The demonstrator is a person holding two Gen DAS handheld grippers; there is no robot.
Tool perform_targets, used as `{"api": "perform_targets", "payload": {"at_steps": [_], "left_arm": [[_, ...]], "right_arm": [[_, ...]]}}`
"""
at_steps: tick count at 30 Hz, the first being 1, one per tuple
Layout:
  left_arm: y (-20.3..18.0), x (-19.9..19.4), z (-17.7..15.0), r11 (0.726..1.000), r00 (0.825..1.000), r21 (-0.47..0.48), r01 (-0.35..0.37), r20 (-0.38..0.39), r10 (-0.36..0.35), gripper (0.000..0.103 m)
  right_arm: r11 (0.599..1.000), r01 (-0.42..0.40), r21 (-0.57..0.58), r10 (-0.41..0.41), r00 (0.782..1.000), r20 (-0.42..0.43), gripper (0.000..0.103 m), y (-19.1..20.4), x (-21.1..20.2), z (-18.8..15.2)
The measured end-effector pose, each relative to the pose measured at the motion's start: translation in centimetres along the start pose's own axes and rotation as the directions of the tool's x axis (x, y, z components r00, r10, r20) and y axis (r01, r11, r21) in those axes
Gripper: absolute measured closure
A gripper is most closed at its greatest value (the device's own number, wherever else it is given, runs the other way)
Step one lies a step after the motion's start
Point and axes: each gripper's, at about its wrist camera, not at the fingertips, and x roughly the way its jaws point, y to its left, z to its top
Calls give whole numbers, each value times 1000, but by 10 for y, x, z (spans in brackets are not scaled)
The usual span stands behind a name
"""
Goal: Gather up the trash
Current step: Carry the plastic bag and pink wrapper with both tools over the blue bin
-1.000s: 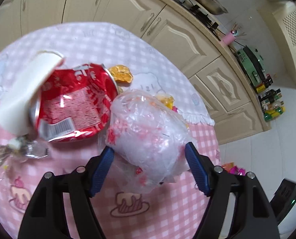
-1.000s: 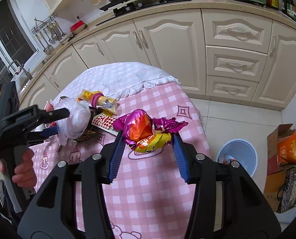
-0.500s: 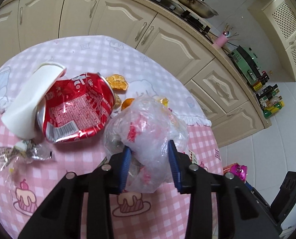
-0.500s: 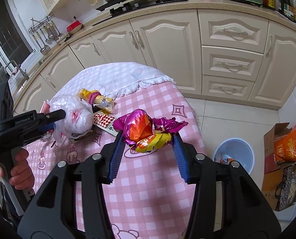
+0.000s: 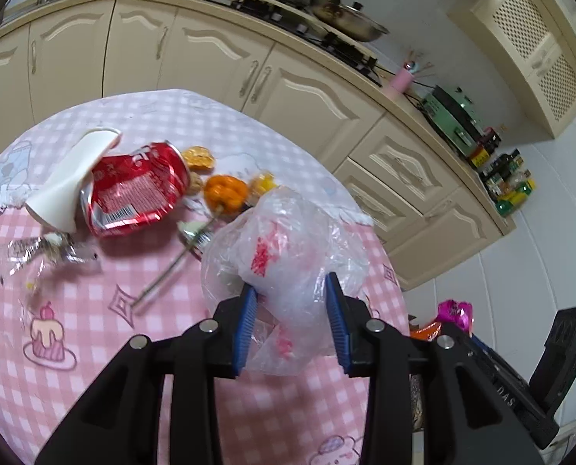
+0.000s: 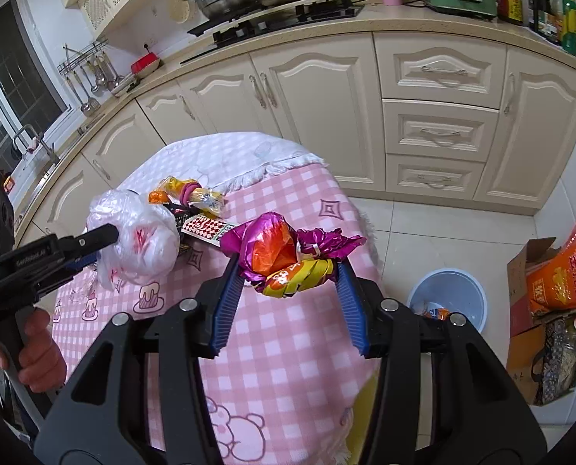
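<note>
Two hand-held grippers work over our pink checked surface [image 6: 295,348], which stands in front of cream kitchen cabinets [image 6: 315,108]. On the floor to the right of the surface we see a pale blue bin [image 6: 449,294] with a scrap lying inside it.

Our left hand-held gripper [image 5: 292,325] pinches a crumpled clear plastic bag [image 5: 288,248] with red print; its jaws have just been closing, and the blue pads now press into the bag from both sides. In the right wrist view the same bag [image 6: 140,240] hangs clear above the surface, with a hand [image 6: 36,352] on the grip below it.

Our right hand-held gripper [image 6: 292,290] is clamped on a bunched foil wrapper [image 6: 284,255], magenta, orange and yellow, held between its pads above the near edge of the surface.

Left lying on the surface are a crushed red can [image 5: 137,190], touching a flattened white paper cup [image 5: 71,178] on its left, a clear wrapper [image 5: 43,252] below them, orange peel [image 5: 226,192] to the can's right, and a thin stick [image 5: 171,271].
</note>
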Motion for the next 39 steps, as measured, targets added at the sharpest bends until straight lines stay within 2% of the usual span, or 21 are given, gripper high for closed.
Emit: {"api": "perform_targets", "payload": {"at_steps": [9, 21, 31, 39], "left_arm": [[-50, 7, -28, 997, 999, 76, 32, -37, -30, 69], [-166, 40, -70, 970, 991, 221, 106, -109, -83, 69], [-261, 99, -114, 928, 963, 324, 183, -247, -103, 69], [-312, 156, -134, 908, 940, 368, 202, -333, -74, 69]], "right_arm": [[998, 29, 61, -31, 999, 23, 56, -42, -25, -12], [979, 91, 183, -104, 993, 60, 56, -131, -68, -24], [945, 180, 273, -205, 976, 67, 56, -215, -97, -32], [912, 229, 340, -254, 967, 32, 56, -271, -96, -36]]}}
